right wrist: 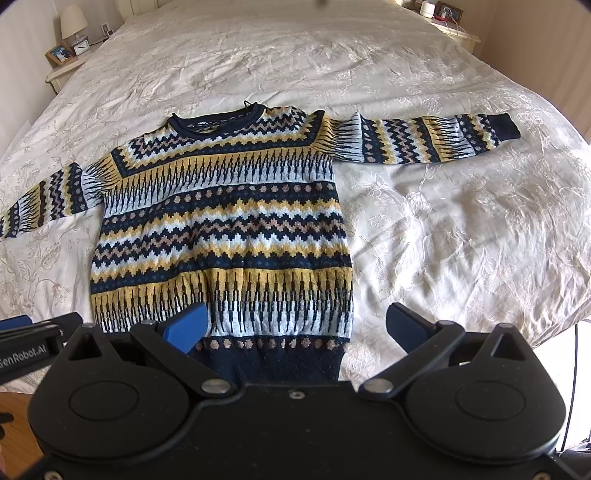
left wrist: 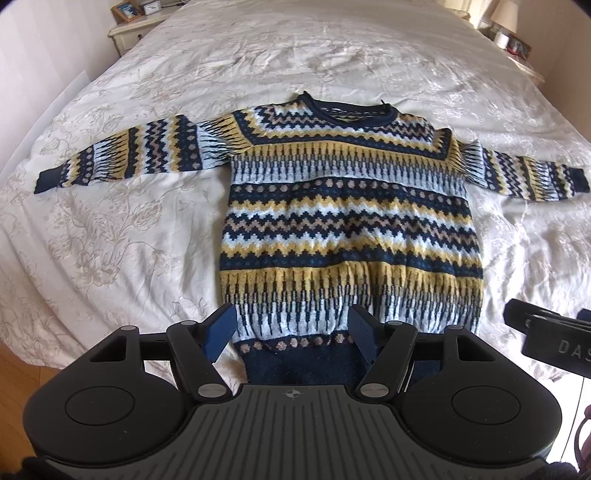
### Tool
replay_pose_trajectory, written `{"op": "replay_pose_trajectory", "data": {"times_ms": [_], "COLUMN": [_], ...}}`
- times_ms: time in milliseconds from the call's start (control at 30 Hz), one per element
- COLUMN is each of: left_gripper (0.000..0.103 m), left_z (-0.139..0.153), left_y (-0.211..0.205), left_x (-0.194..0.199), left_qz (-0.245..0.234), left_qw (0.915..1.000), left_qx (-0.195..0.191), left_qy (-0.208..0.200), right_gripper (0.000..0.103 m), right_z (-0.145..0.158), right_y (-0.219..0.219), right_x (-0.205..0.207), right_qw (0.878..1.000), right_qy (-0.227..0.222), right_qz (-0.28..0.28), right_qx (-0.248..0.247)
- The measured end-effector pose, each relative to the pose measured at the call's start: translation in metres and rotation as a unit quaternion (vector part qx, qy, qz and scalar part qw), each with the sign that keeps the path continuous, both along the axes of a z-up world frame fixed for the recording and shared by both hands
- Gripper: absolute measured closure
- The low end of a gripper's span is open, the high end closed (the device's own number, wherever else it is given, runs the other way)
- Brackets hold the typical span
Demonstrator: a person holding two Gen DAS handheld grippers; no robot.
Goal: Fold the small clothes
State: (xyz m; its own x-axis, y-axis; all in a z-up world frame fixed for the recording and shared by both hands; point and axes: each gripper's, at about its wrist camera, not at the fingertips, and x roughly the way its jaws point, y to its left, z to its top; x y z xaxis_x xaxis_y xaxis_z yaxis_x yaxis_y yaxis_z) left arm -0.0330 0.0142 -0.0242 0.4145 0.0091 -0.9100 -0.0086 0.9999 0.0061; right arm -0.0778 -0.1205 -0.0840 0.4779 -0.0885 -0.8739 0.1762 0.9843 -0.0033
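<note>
Sweater (left wrist: 347,206): a knitted pullover in bands of navy, mustard yellow, pale blue and tan, with zigzags, rows of dots and spiked stripes.
Neck and hem: a rolled navy collar (left wrist: 354,112) at the far end and a plain navy ribbed hem (left wrist: 303,365) at the near end.
Position: it lies flat and face-up near the middle of the bed (left wrist: 110,229), with the hem toward the cameras.
Sleeves: both are spread out to the sides; each ends in a navy cuff (left wrist: 48,181). The right sleeve (right wrist: 428,138) lies nearly straight, while the left sleeve (left wrist: 125,155) slopes down toward its cuff.
Surface: a wrinkled cream bedspread with a faint floral print; sunlight falls across it.
Left hand-held gripper (left wrist: 291,328): its blue fingers (left wrist: 221,328) stand apart above the hem at the left lower corner of the sweater, and I cannot tell whether they touch the knit.
Right hand-held gripper (right wrist: 295,328): its jaws are spread wide over the hem's right part, one finger (right wrist: 186,328) over the knit and the other over the bedspread just beside it; nothing is clamped.
Room: a pale bedside cabinet (right wrist: 62,72) with a lamp (right wrist: 74,22), a small clock (right wrist: 81,46) and a framed picture (right wrist: 59,53); a second cabinet (right wrist: 458,35) on the other side carries small items; a strip of wooden floor (left wrist: 18,373) shows at the near edge.
</note>
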Motion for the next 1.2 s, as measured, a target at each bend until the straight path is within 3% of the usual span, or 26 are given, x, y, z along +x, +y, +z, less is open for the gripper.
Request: {"op": "replay_pose_trajectory", "data": {"times_ms": [600, 733, 1200], "left_gripper": [0.037, 0.037, 0.037], "left_z": [-0.004, -0.004, -0.01], "left_y": [0.006, 0.006, -0.005], "left_x": [0.012, 0.017, 0.04], "left_qz": [0.006, 0.007, -0.004], "left_qw": [1.0, 1.0, 0.9999], "left_qx": [0.004, 0.003, 0.01], "left_qy": [0.001, 0.001, 0.013], "right_gripper": [0.001, 0.001, 0.001], "right_z": [0.0, 0.0, -0.004], "right_y": [0.0, -0.002, -0.007], "right_x": [0.006, 0.016, 0.039], "right_qw": [1.0, 0.999, 1.0], "right_qy": [0.005, 0.016, 0.023], "right_qz": [-0.005, -0.006, -0.006], "right_qx": [0.011, 0.043, 0.012]}}
